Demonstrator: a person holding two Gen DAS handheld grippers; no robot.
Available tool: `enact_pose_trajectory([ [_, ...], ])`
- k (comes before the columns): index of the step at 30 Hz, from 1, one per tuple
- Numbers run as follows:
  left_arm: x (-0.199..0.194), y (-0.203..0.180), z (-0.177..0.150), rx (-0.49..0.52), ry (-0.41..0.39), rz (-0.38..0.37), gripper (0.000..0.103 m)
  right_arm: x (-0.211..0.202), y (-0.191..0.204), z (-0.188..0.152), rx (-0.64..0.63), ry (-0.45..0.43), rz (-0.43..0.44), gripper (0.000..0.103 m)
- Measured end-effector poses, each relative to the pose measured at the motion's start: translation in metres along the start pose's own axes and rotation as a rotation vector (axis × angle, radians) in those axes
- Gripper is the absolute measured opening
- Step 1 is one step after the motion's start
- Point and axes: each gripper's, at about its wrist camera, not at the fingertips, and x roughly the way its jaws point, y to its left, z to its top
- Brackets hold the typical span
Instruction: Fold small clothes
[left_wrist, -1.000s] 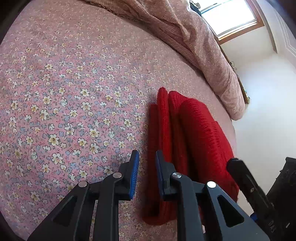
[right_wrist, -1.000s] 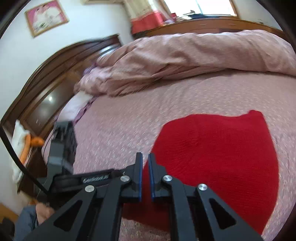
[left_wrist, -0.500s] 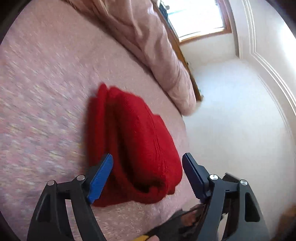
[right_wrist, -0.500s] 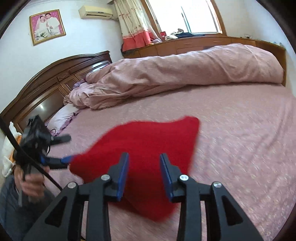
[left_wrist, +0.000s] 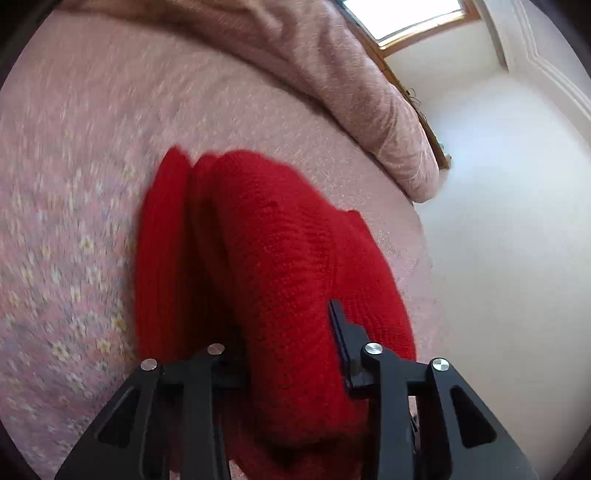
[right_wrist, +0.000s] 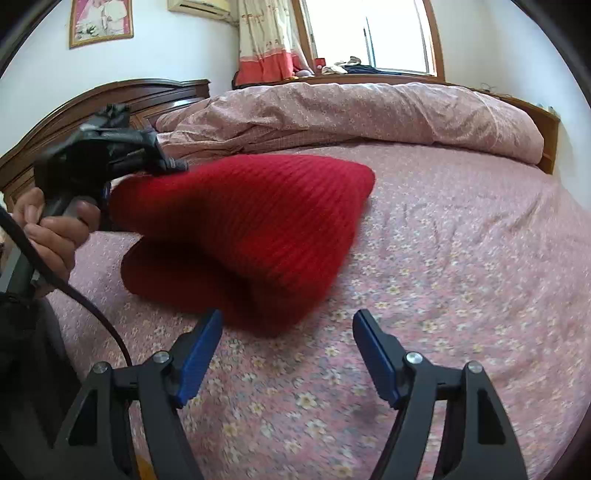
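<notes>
The folded red ribbed knit garment lay near the front edge of the bed covered in a pink sheet printed with small flowers, with one thick folded end raised off the sheet. The left tool had just been closing, and its black fingers were clamped on that thick fold, the red knit bulging between them; in the right wrist view the same tool gripped the garment's upper left edge, held by a person's hand with a black cable trailing below it. The lifted layer sloped down to the right, while a lower layer stayed on the sheet under it.

The right tool had just been opening: its blue-padded fingers stood wide apart above the bare sheet, just in front of the garment's near folded corner, with nothing between them and no contact with the knit.

A rumpled pink quilt lay along the far side of the bed, against a dark wooden headboard.
</notes>
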Motion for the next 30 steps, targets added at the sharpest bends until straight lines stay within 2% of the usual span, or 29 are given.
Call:
enact_pose_trajectory([
  [5, -0.029, -0.047, 0.009, 0.063, -0.070, -0.127, 0.021, 0.021, -0.012, 0.005, 0.127, -0.034, -0.043, 0.081],
  [7, -0.035, -0.071, 0.008, 0.108, -0.095, -0.131, 0.021, 0.032, -0.009, 0.006, 0.125, -0.025, -0.042, 0.081],
  [10, -0.044, -0.094, 0.007, 0.171, -0.107, -0.138, 0.021, 0.042, 0.000, 0.009, 0.111, -0.042, -0.110, 0.081],
  [13, -0.049, -0.096, 0.002, 0.189, -0.117, -0.126, 0.020, 0.048, -0.006, 0.019, 0.194, -0.074, -0.151, 0.081],
  [15, -0.051, -0.089, 0.002, 0.191, -0.126, -0.095, 0.020, 0.052, -0.010, 0.024, 0.232, -0.083, -0.150, 0.081],
  [18, -0.046, -0.059, 0.000, 0.176, -0.128, -0.013, 0.020, 0.055, -0.021, 0.019, 0.270, -0.054, -0.204, 0.083],
  [21, -0.046, -0.009, -0.015, 0.142, -0.104, 0.123, 0.016, 0.049, -0.033, 0.009, 0.254, -0.035, -0.211, 0.088],
  [22, -0.044, 0.009, -0.021, 0.111, -0.095, 0.145, 0.015, 0.048, -0.033, 0.008, 0.236, -0.024, -0.210, 0.088],
  [24, -0.043, 0.033, -0.027, 0.060, -0.085, 0.167, 0.010, 0.046, -0.029, 0.007, 0.194, -0.014, -0.221, 0.088],
  [27, -0.046, 0.045, -0.036, 0.049, -0.091, 0.122, 0.010, 0.041, -0.026, 0.000, 0.158, 0.013, -0.231, 0.089],
  [30, -0.047, 0.035, -0.043, 0.124, -0.111, 0.170, 0.010, 0.027, -0.025, -0.009, 0.124, 0.056, -0.213, 0.089],
])
